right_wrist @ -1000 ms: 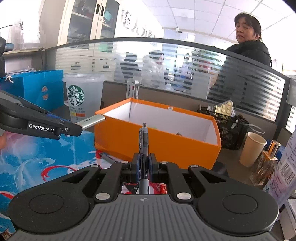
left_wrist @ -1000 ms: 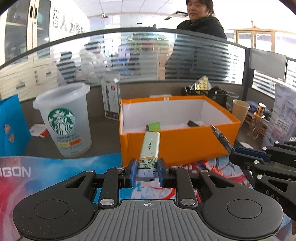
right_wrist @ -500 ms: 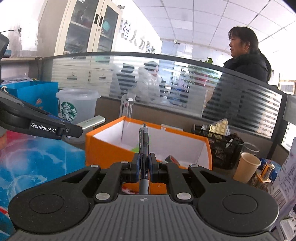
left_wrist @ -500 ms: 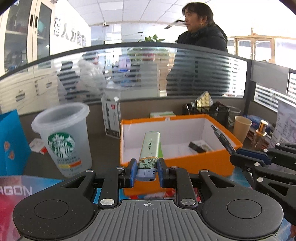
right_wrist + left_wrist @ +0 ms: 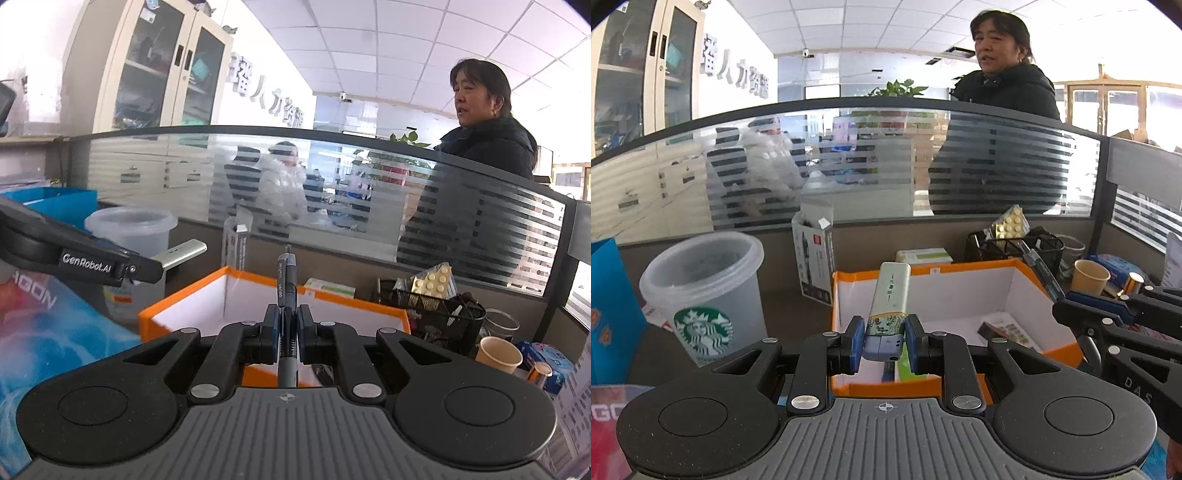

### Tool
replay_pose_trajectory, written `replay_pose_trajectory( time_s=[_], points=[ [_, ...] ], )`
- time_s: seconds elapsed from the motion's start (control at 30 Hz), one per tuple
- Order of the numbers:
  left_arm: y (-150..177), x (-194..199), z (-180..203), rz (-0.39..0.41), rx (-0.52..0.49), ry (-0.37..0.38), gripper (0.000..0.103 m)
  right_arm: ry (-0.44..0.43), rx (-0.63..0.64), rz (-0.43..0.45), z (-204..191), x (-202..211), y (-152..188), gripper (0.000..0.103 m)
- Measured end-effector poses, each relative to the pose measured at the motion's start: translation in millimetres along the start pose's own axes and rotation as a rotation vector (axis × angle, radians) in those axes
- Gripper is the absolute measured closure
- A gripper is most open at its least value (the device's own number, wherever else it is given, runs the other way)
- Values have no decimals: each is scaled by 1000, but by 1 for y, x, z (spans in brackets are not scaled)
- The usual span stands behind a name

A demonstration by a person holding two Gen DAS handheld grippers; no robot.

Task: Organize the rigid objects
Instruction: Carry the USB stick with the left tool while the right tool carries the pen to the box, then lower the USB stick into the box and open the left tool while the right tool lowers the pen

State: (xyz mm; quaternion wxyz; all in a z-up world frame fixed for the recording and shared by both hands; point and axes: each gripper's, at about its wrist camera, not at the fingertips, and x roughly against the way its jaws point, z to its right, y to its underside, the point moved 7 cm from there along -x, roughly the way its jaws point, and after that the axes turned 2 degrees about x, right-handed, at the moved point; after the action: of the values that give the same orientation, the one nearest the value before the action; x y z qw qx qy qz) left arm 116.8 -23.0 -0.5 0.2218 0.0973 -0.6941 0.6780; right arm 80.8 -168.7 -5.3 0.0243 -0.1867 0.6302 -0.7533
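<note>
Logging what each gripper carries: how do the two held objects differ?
The left gripper holds a wide, flat, pale green device; the right gripper holds a thin, round, dark blue pen. The device fills its jaws; the pen leaves them nearly closed. Both point toward the orange box.

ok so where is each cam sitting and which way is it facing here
Left wrist: sits on the left claw, looking forward over the orange box; its fingers clamp a green-white stick device, and the right claw shows at the right edge.
Right wrist: sits on the right claw, facing the same box; its fingers clamp a pen, and the left claw enters from the left.
Shared: box, Starbucks cup, paper cup, glass partition.
</note>
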Motion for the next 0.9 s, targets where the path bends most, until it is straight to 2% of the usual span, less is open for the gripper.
replay_pose_trajectory(
  time_s=[0.4,0.7,0.9],
  points=[
    [-32,-35,1,16,-10,2,81,12,-32,9,29,-41,-25,94],
    [-38,-80,-4,-29,12,-3,81,14,-29,-12,41,-83,-32,94],
    [-25,-105,-9,-86,23,0,81,0,-12,-56,34,-107,-24,94]
  ],
)
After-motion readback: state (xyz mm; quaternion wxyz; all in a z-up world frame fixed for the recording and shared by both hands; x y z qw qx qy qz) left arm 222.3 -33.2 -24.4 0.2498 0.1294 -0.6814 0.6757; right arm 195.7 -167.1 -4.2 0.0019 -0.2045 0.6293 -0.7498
